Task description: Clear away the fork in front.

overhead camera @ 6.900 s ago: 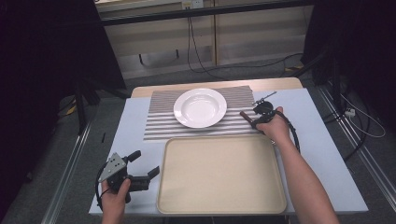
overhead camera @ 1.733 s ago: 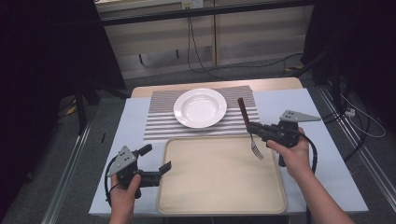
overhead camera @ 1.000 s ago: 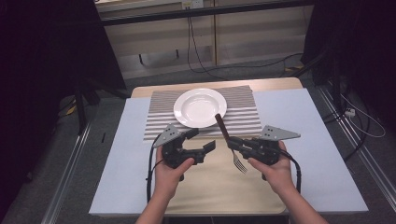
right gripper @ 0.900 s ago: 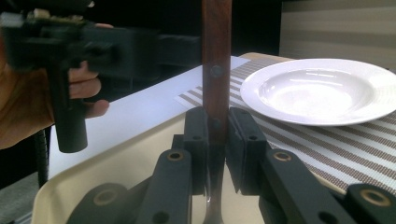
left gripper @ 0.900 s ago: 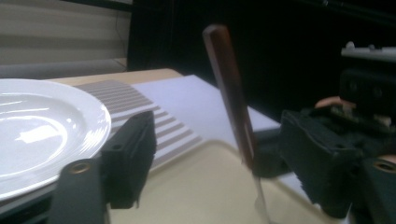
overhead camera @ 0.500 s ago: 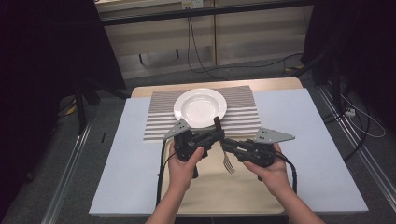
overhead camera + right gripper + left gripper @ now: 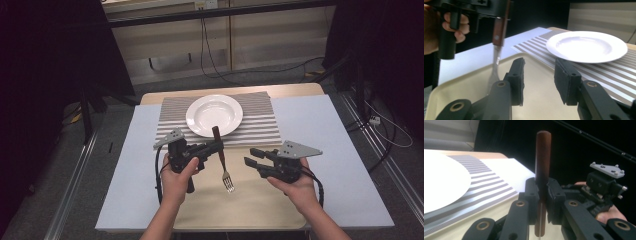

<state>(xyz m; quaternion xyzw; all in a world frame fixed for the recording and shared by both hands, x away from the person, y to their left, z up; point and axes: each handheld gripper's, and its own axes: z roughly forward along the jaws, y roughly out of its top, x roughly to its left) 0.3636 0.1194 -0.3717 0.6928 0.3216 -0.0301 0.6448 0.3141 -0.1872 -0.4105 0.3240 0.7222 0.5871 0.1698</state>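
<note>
A fork (image 7: pixel 223 167) with a brown wooden handle (image 7: pixel 543 157) hangs upright, tines down, over the beige tray (image 7: pixel 250 207). My left gripper (image 7: pixel 218 145) is shut on the handle partway along its length, with the handle's top standing above the jaws. My right gripper (image 7: pixel 250 156) hovers over the tray a short way right of the fork. Its jaws have just been opening and nothing is between them (image 7: pixel 539 72). In the right gripper view the fork (image 7: pixel 498 35) hangs at upper left, apart from my jaws.
A white plate (image 7: pixel 214 115) rests on a striped mat (image 7: pixel 262 127) behind the tray. A pale blue cover (image 7: pixel 325 130) spreads over the table on both sides. Cables run over the floor beyond the far edge.
The left gripper came in from the left and closed on the fork's handle. The right gripper then let go of the fork and drew off to the right, jaws parted.
</note>
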